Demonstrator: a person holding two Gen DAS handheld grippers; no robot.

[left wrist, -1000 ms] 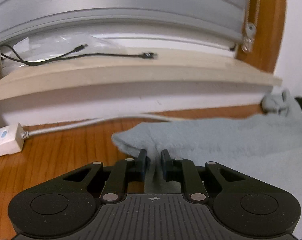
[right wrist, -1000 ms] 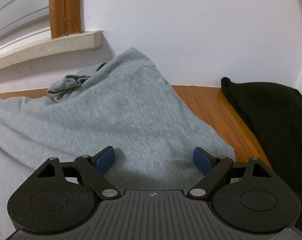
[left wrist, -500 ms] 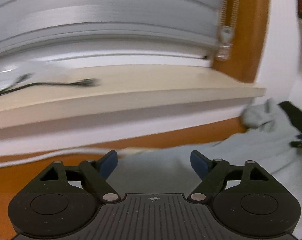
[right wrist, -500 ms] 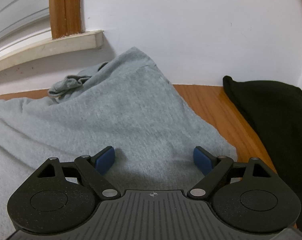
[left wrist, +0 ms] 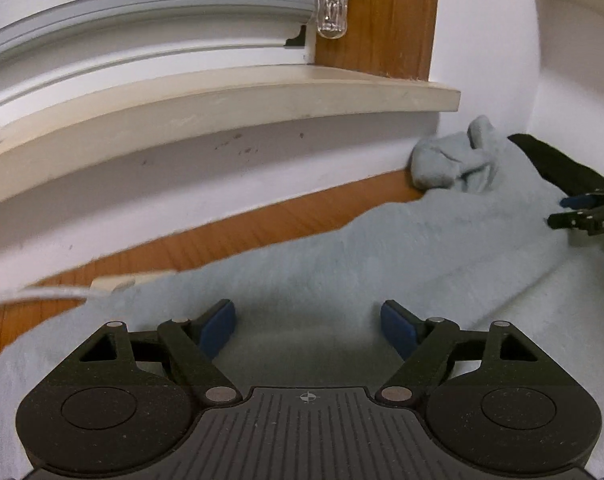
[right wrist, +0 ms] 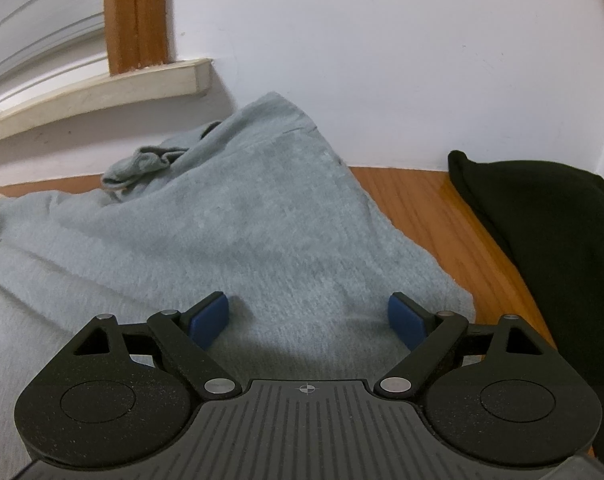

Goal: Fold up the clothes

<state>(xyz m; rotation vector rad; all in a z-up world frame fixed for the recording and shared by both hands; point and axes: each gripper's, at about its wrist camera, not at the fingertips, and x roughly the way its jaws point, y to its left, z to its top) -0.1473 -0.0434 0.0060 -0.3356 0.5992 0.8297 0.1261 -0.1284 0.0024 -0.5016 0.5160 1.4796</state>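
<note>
On the wooden tabletop (right wrist: pixel 430 216) the grey garment (right wrist: pixel 262 232) is spread, its long axis along the wall; the left tool (left wrist: pixel 308 326), just opened, and the right tool (right wrist: pixel 308 318) are held spread above it, nothing pinched.

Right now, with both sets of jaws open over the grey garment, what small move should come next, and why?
Probably lower the left gripper and pinch the grey garment beneath it. Both it and the right gripper hold nothing, and the cloth still lies spread on the wooden table, bunched by the wall.
</note>
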